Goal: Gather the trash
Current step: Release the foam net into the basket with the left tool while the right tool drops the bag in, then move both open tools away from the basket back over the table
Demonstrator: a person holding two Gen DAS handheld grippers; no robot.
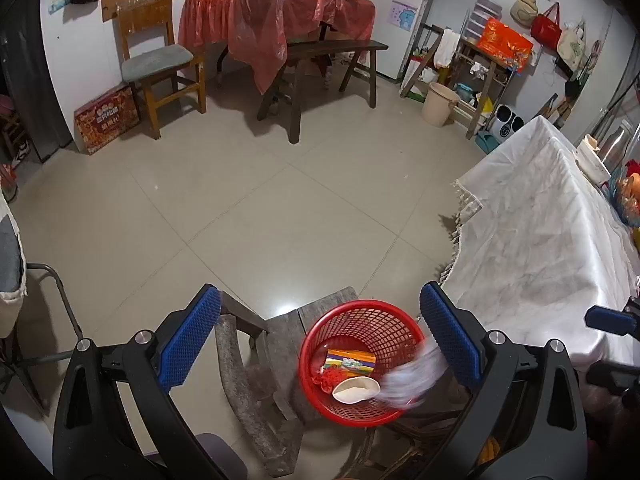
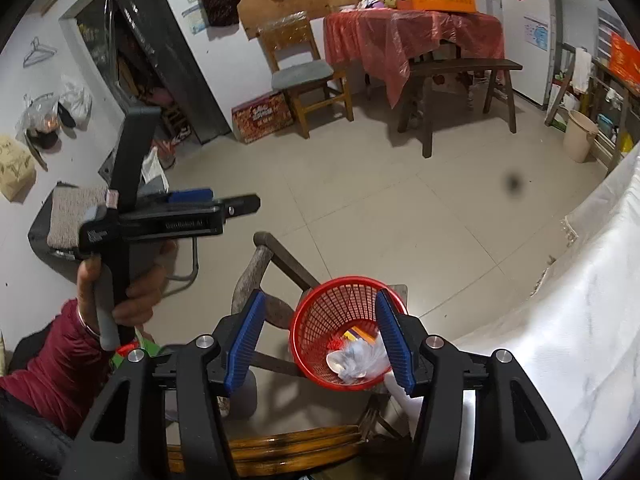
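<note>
A red mesh basket point(image 1: 372, 326) stands on a worn wooden stool point(image 1: 280, 344). Inside it lie a colourful packet point(image 1: 352, 360), a white shell-shaped piece point(image 1: 354, 390) and a red scrap. A blurred white wad point(image 1: 412, 376) is at the basket's right rim. My left gripper point(image 1: 320, 292) hangs above the basket, open wide and empty. My right gripper point(image 2: 320, 296) is open over the same basket point(image 2: 304, 312), where the white wad point(image 2: 364, 360) lies loose, clear of the pads. A hand holds the left gripper point(image 2: 224, 200) up at the left.
A table under a white cloth point(image 1: 540, 240) stands close on the right. A folding chair point(image 1: 52, 300) is at the left. Across the tiled floor are a dark bench point(image 1: 332, 52), a red-covered table point(image 1: 276, 12), a wooden chair point(image 1: 160, 64) and a beige bucket point(image 1: 440, 104).
</note>
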